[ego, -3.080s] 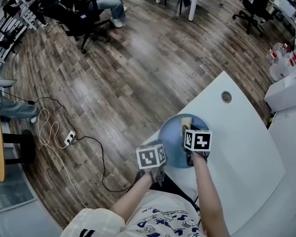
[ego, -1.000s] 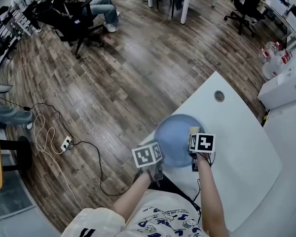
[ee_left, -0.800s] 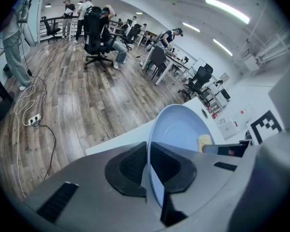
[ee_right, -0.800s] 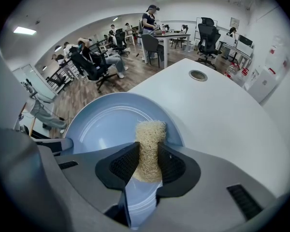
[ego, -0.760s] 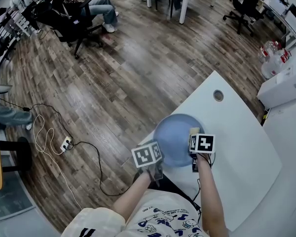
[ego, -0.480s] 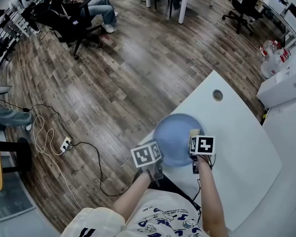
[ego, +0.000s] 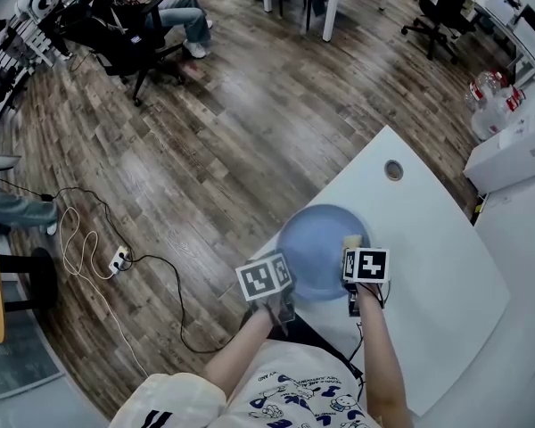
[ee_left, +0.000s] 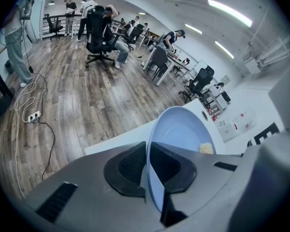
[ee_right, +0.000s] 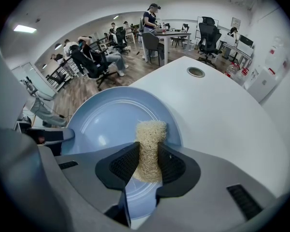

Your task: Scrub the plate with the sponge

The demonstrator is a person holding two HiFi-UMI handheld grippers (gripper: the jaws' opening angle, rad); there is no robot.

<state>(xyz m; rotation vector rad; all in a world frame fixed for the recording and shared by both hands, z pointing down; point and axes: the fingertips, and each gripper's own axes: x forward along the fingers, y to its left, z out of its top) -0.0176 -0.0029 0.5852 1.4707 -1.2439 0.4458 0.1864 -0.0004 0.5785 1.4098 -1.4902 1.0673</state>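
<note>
**Plate pinned at the rim, sponge down on the blue**

A white table (ego: 428, 266) juts into an open office with a dark wood floor (ego: 232, 123). Seated people on office chairs (ego: 125, 34) sit far off at 11 o'clock, and a power strip (ego: 123, 255) with its looping cable lies at 9 o'clock. On the table's near-left corner sits the blue plate (ego: 314, 243), with a round cable port (ego: 393, 169) in the tabletop well beyond it at 1 o'clock.

Your left gripper (ee_left: 148, 166) is on the plate at about its 7 o'clock edge. The rim runs straight between the two black pads, and they're clenched on it. Your right gripper (ee_right: 147, 166) comes in steeply from above at the plate's 3 o'clock side. Its jaws are clamped on the sponge (ee_right: 150, 146), a pale, straw-coloured fibrous pad standing upright between the pads and pinched in at the waist. The sponge's far end pokes out past the jaws. It sits over the plate's inner surface, just inside the right rim, and looks to be touching it.
</note>
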